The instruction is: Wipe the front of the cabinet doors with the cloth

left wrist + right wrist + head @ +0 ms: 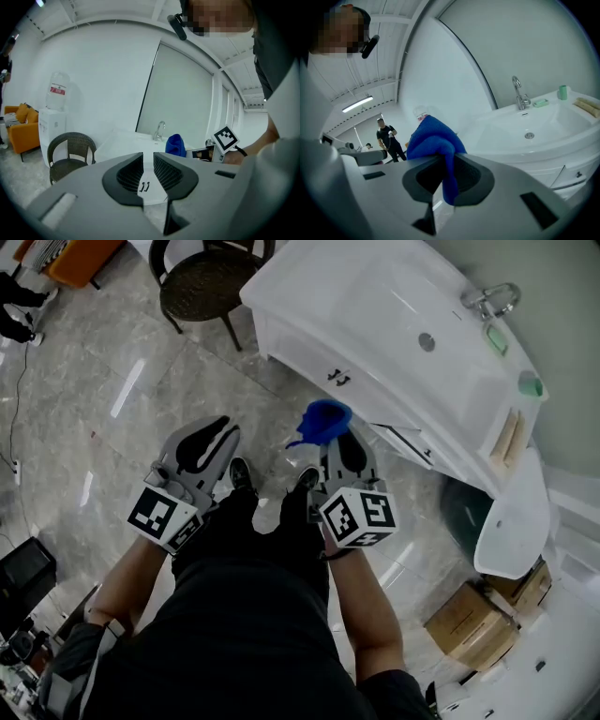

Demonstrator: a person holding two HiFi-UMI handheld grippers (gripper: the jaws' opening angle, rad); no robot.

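Observation:
The white vanity cabinet [309, 357] stands ahead of me, its two doors meeting at a pair of small black handles [337, 377]. My right gripper [339, 451] is shut on a blue cloth [323, 421], which bunches above the jaws a short way off the cabinet front. In the right gripper view the cloth [433, 138] hangs down between the pads, with the doors [574, 176] at the lower right. My left gripper [208, 442] is lower and to the left, its jaws a narrow gap apart with nothing in them. Through that gap [148, 168] I see the handles [145, 187].
A dark wicker chair [202, 282] stands left of the cabinet. The basin holds a tap [492, 298] and a green soap dish. Cardboard boxes [473, 624] and a white fixture [511, 521] lie at the right. A water dispenser [54, 122] stands behind the chair. People [389, 136] are far off.

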